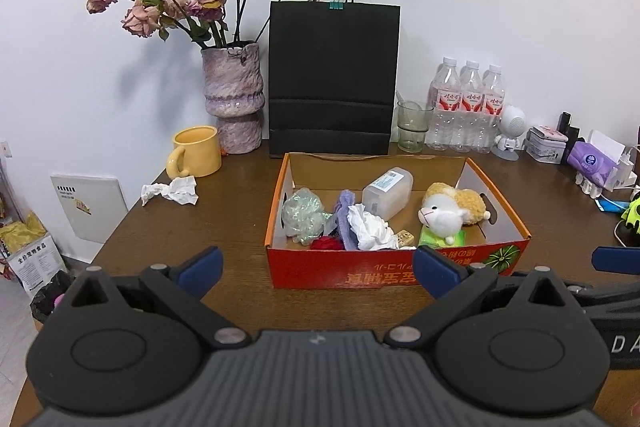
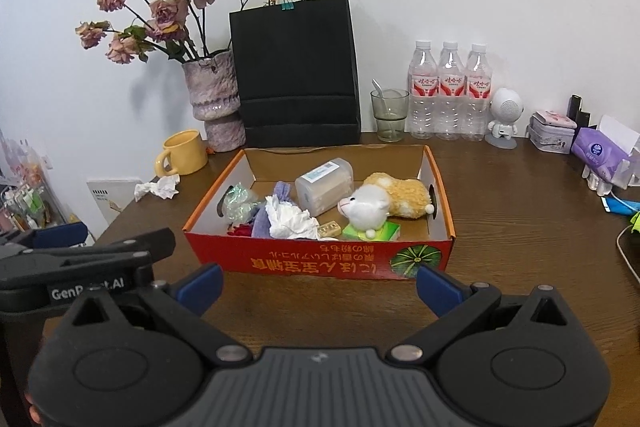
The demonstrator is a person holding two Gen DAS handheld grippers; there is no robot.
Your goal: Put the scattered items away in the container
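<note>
An open red and orange cardboard box [image 1: 500, 259] [image 2: 320, 265] stands on the brown table. Inside lie a plush sheep [image 1: 448, 213] [image 2: 380, 205], a clear plastic jar [image 1: 386, 193] [image 2: 324, 185], a crumpled white tissue [image 1: 370, 229] [image 2: 290, 221], a purple cloth [image 1: 344, 211], an iridescent wrapper [image 1: 302, 213] and a green pack [image 2: 376, 233]. Another crumpled tissue [image 1: 172, 191] [image 2: 158, 187] lies on the table left of the box, near the yellow mug [image 1: 196, 153] [image 2: 182, 153]. My left gripper [image 1: 318, 269] and right gripper [image 2: 320, 287] both hover open and empty before the box's front wall.
Along the wall stand a vase of dried roses [image 1: 232, 95], a black paper bag [image 1: 332, 79], a glass cup [image 1: 412, 125], three water bottles [image 1: 468, 107], a white robot figure [image 2: 504, 119], a tin and a purple tissue pack [image 2: 596, 151]. The table's left edge drops to floor clutter.
</note>
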